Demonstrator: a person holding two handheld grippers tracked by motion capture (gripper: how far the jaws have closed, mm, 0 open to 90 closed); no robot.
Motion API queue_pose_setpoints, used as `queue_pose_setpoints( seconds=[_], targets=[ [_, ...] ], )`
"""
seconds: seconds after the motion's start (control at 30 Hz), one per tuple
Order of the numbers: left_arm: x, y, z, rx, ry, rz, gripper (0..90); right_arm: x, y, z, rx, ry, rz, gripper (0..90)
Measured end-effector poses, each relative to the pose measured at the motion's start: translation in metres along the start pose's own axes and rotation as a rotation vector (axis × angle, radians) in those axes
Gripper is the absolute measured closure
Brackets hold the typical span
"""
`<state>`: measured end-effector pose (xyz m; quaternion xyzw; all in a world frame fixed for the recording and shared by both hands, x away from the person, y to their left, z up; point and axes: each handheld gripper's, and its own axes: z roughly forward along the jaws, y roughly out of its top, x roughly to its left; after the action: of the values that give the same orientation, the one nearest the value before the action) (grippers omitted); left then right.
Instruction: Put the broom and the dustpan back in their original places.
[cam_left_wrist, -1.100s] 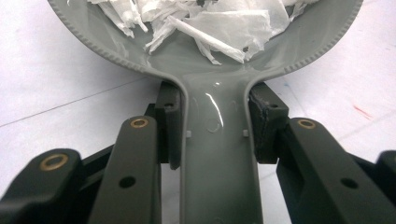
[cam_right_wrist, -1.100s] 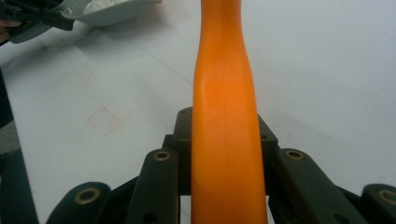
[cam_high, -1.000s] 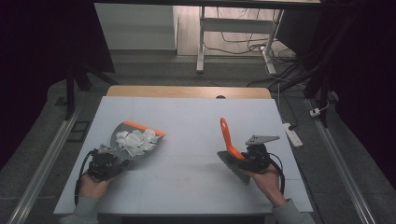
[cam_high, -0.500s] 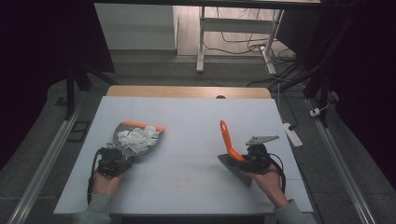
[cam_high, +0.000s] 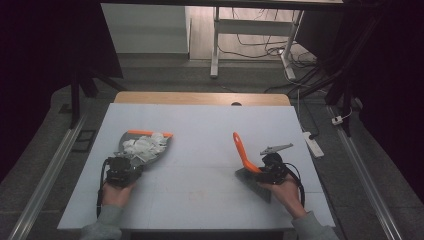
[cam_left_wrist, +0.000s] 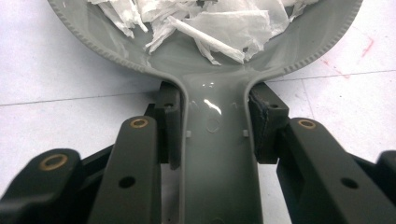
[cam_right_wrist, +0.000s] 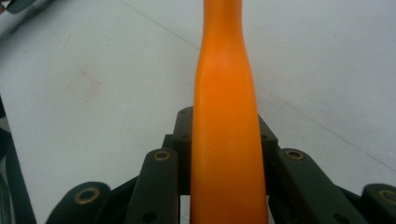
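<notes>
A grey dustpan (cam_high: 131, 143) with an orange front lip lies on the white table (cam_high: 210, 125) at the left. It holds a heap of white paper scraps (cam_high: 145, 146). My left gripper (cam_high: 120, 172) is shut on its handle. In the left gripper view the pads (cam_left_wrist: 170, 126) press both sides of the grey handle (cam_left_wrist: 217, 158), with the scraps (cam_left_wrist: 210, 23) just beyond. At the right, my right gripper (cam_high: 267, 170) is shut on a brush with an orange handle (cam_high: 241, 149) that slants up and away; its grey head (cam_high: 252, 181) rests near the table. That handle (cam_right_wrist: 226, 116) runs between the right gripper's jaws.
A wooden strip (cam_high: 200, 97) borders the table's far edge. A white power strip (cam_high: 312, 142) lies on the floor to the right, and metal rails run along both sides. A faint red mark (cam_high: 200, 192) is on the table between the hands.
The left hand has shifted a little to the right with the dustpan handle still in its grip. The right hand and the brush have stayed put.
</notes>
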<state>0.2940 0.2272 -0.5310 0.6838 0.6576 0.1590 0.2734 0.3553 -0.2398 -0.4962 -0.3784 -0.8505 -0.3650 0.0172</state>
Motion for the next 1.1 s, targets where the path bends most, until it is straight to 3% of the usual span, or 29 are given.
queue_pose_setpoints(
  seconds=[0.37, 0.6, 0.7, 0.9, 0.97, 1.1],
  targets=[
    [0.001, 0.000, 0.002, -0.001, -0.001, -0.003, 61.1, -0.022, -0.002, 0.001, -0.009, -0.012, 0.074, 70.2],
    [-0.001, 0.000, 0.001, -0.002, -0.013, 0.004, 55.6, -0.025, -0.001, 0.001, -0.005, -0.060, 0.050, 62.9],
    [-0.001, 0.000, 0.003, 0.009, -0.020, 0.003, 47.8, -0.023, 0.000, 0.001, -0.001, -0.094, 0.029, 58.3],
    [-0.002, -0.001, -0.003, -0.031, -0.019, 0.021, 25.5, -0.026, 0.000, 0.001, 0.005, -0.162, 0.027, 47.6],
    [-0.001, -0.002, -0.005, -0.039, -0.027, 0.026, 22.5, -0.027, 0.001, 0.001, 0.011, -0.205, 0.011, 44.2],
    [0.000, -0.003, -0.013, -0.068, -0.044, 0.040, 19.8, -0.029, -0.001, 0.001, 0.013, -0.231, 0.022, 41.5]
  ],
)
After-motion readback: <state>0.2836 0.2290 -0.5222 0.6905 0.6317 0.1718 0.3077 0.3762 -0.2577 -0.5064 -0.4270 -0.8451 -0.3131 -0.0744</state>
